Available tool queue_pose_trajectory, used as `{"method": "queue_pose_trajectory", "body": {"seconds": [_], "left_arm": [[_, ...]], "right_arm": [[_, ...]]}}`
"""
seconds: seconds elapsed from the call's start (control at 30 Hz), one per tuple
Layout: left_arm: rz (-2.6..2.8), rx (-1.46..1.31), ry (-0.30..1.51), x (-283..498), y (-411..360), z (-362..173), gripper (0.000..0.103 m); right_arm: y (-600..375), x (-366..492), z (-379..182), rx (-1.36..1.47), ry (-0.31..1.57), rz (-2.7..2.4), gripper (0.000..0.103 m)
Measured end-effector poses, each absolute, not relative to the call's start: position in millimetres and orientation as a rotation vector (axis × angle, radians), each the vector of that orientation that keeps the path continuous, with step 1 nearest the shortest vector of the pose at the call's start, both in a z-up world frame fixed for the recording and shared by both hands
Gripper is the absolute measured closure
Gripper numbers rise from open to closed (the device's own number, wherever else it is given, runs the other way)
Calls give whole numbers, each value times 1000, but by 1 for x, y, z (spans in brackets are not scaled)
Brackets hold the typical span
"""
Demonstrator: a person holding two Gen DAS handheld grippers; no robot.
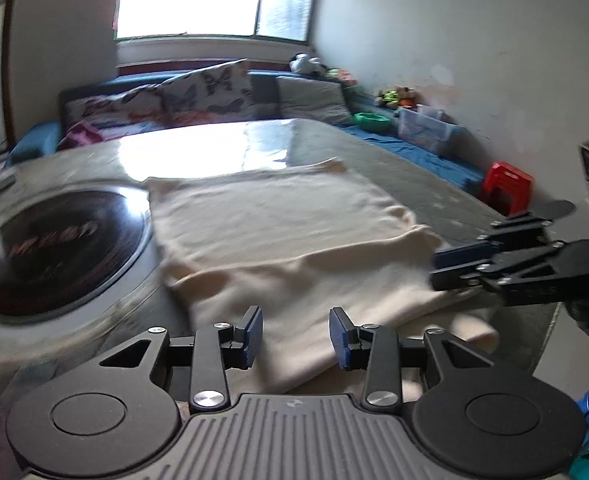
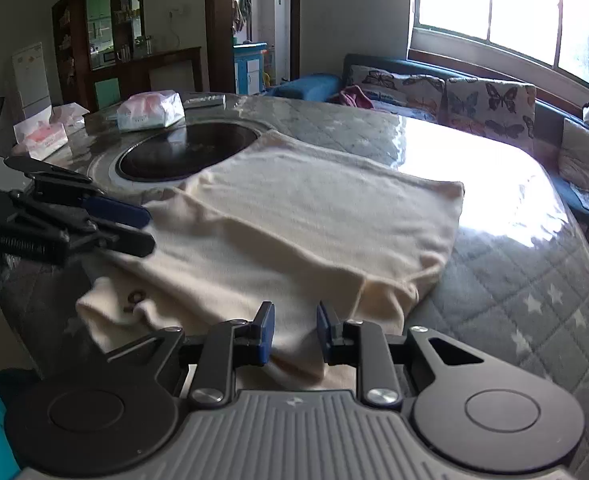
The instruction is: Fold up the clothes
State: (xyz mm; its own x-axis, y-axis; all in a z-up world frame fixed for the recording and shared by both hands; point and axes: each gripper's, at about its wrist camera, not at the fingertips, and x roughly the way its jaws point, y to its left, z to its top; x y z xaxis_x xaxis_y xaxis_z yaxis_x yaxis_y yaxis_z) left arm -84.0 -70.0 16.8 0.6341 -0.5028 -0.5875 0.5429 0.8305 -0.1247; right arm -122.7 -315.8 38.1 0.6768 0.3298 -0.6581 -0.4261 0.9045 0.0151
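A cream garment [image 1: 278, 232] [image 2: 302, 220] lies folded flat on the table's grey quilted cover [image 2: 514, 292], with its near edge bunched in loose folds. My left gripper [image 1: 296, 334] is open over the near left part of that edge, and cloth shows below the gap between its blue pads. In the right wrist view the left gripper [image 2: 148, 230] hovers at the garment's left edge, its jaws slightly apart. My right gripper [image 2: 293, 332] is open with a narrow gap, low over the near right fold. The left wrist view shows the right gripper [image 1: 438, 266] at the garment's right edge.
A black round plate [image 1: 54, 252] [image 2: 186, 152] is set into the table just left of the garment. Tissue packs [image 2: 150, 110] lie beyond it. A sofa with butterfly cushions [image 1: 198, 92] stands under the window, and a red stool [image 1: 508, 186] is by the wall.
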Motion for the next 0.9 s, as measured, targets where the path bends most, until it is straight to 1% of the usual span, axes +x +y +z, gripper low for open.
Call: {"method": "queue_pose_trajectory", "body": {"seconds": [0.2,0.37,0.57,0.73,0.9], "left_arm": [[-573,45,685,-80,-60,15,63],[-583,3,654,-64,-68,25,63],[-523,-43,701,-37,-63,12,64],[-491,-29,696,-42,-47,17,63],[-536,69,651,-71,-42,31,63]], "right_arm": [[-316,-127,42,-138,704,421,81],[-315,-121,44,-123,688,415,80],[-317,-116,35,-118,710,405,80],[-318,-118,38,-127,706,416,80],[-317,-120,38,-161,717,429,79]]}}
